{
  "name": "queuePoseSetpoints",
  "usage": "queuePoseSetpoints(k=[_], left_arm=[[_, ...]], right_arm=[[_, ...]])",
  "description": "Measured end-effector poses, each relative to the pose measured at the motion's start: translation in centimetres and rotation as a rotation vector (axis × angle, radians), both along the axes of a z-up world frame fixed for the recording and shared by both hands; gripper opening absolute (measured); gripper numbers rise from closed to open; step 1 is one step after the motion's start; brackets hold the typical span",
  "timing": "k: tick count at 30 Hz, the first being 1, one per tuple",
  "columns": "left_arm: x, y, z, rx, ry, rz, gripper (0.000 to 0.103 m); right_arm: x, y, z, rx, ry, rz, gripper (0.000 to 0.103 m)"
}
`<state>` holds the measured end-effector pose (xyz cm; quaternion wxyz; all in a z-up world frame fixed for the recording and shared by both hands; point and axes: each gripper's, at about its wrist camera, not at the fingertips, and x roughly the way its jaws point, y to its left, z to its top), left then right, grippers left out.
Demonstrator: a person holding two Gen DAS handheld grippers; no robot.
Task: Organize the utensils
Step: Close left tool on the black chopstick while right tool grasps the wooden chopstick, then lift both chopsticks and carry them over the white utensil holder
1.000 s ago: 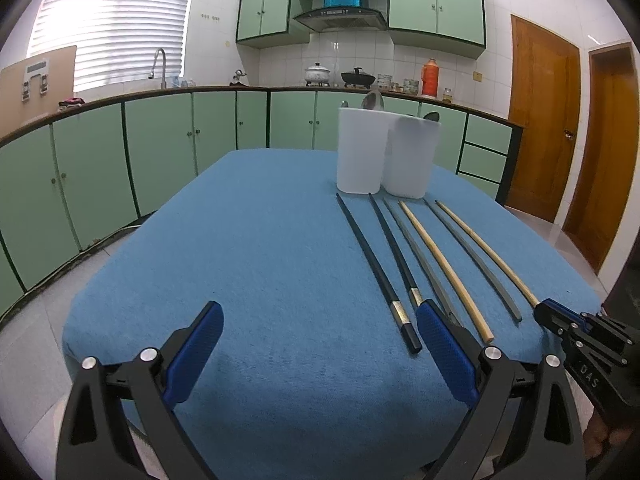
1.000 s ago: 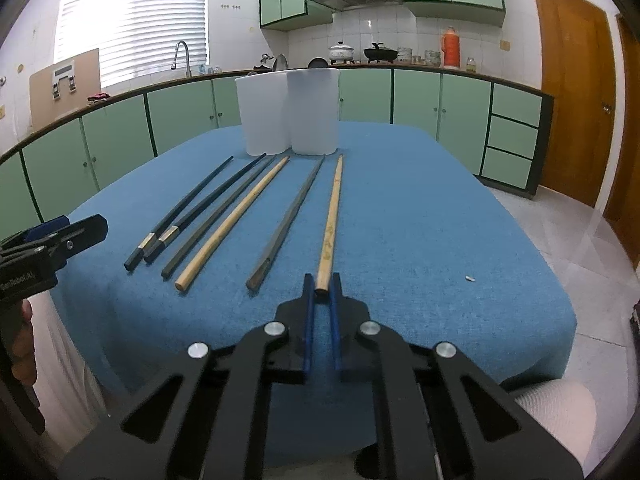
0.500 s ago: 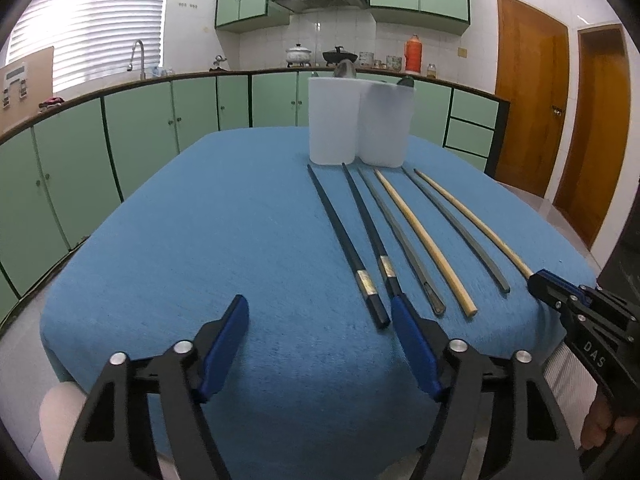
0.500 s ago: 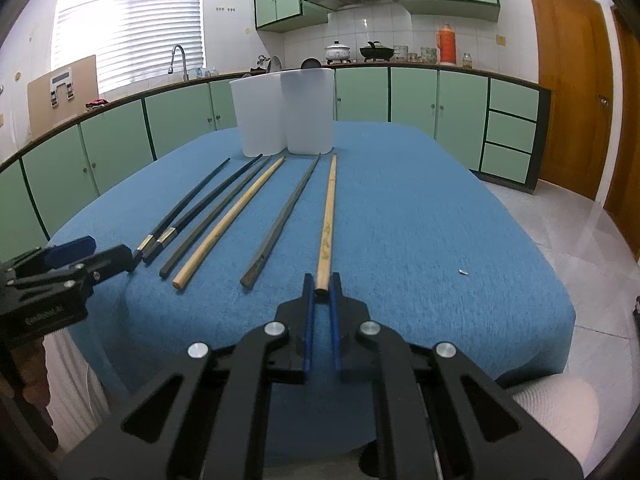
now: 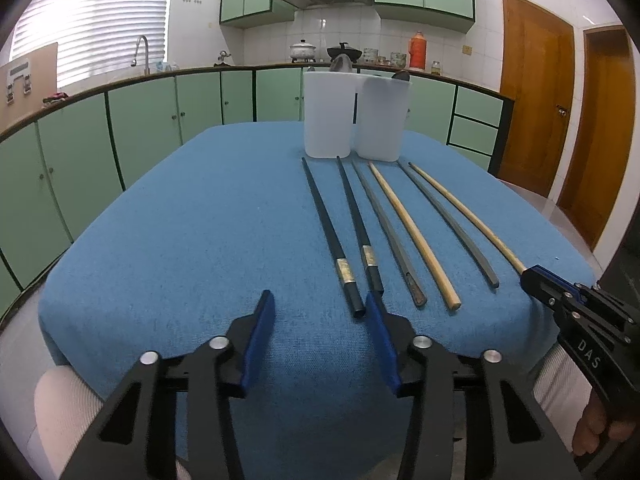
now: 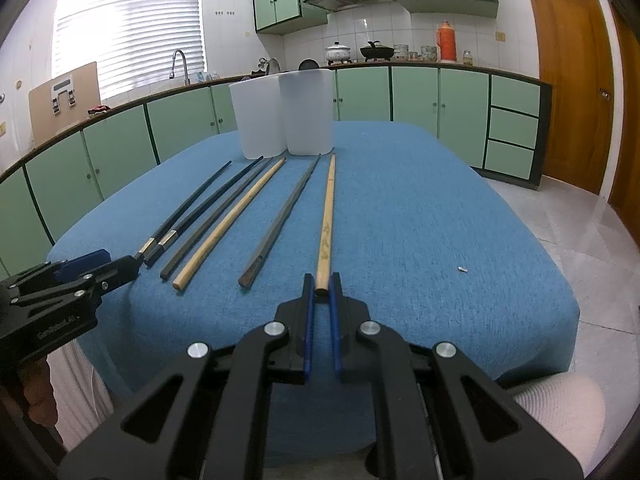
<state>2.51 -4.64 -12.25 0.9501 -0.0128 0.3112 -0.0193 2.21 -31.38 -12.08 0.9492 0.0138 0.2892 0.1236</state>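
Bamboo chopstick (image 6: pixel 327 216) at my 12 o'clock on the worktop (image 6: pixel 420 216): my right hand-held gripper (image 6: pixel 321 285) now pinches its end. Left hand-held gripper (image 5: pixel 316 312), open and empty, has neared the black chopsticks (image 5: pixel 332 232).

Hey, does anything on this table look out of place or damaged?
Mostly tidy: six chopsticks lie in a row. Two oddities: a small white scrap sits alone on the blue tablecloth, and the gray chopstick has a brownish, worn-looking near end.
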Motion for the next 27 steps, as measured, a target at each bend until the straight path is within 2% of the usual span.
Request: queuePoseSetpoints(k=[3,9,11,20,27], left_arm=[[0.1,-0.4,0.1,-0.014,0.013,-0.008,0.039],[0.4,-1.3,0.1,0.005,0.019,-0.004,0.019],[0.5,-1.4,0.1,0.003,0.02,-0.002,0.008],[0.5,-1.6,0.3,-0.004,0.016,0.004,0.007],[0.0,-1.0,1.3,0.003,-0.019,0.013,0.007]], right_arm=[[0.0,-0.3,0.0,0.013,0.003,-0.001,0.007],[0.0,-0.8,-0.1,0.028,0.004,0.007,0.007],[0.1,-0.9,0.0,0.03,0.005,0.008,0.007],[0.4,-0.8,-0.1,0.017,0.005,0.005,0.007],[0.2,-1.1,0.9,0.012,-0.006,0.0,0.006]])
